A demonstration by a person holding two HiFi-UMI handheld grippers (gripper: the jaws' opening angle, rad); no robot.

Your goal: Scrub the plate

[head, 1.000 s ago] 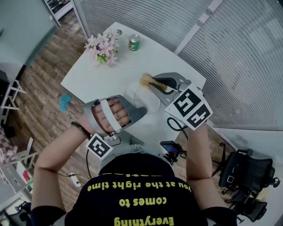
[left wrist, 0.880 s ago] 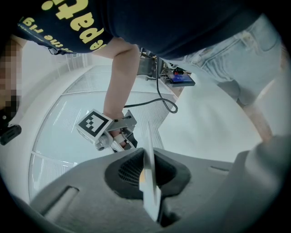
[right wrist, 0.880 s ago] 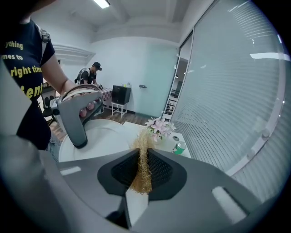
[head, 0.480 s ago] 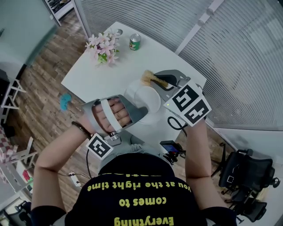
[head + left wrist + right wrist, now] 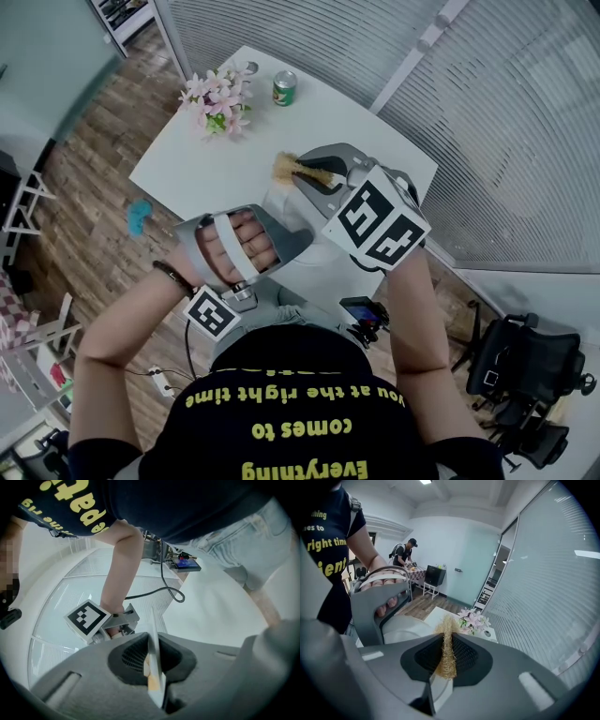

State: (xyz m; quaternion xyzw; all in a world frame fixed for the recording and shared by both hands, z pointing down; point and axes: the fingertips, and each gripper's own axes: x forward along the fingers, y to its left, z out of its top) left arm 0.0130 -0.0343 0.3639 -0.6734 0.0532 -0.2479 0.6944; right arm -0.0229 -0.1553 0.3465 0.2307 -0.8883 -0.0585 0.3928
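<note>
The scrubbing is looking under way rather than finished, as a judgement: both tools are loaded and brought together over the near part of the table [image 5: 211,173], but no view is showing foam, water or dirt, so how much of the face is already worked cannot be told

The left gripper [image 5: 292,240] is clamping the plate [image 5: 154,653] by its rim, with the jaws nearly together and the thin white edge standing upright between them. It is holding the plate off the table, just in front of the person's body. The right gripper [image 5: 447,637] is pinching the scrubber [image 5: 448,653], reaching in from the right with the wad pointing towards the plate's far side. Whether the fibres are pressing on the plate right now is not showing

The plate is looking smooth, glossy and white, round with a shallow curve, likely hard ceramic or plastic. The scrubber is a coarse, straw-coloured tangle of stiff fibres, squeezed flat where it is being gripped and fraying loose at its tip. The jaws themselves are matt grey with ribbed pads
</note>
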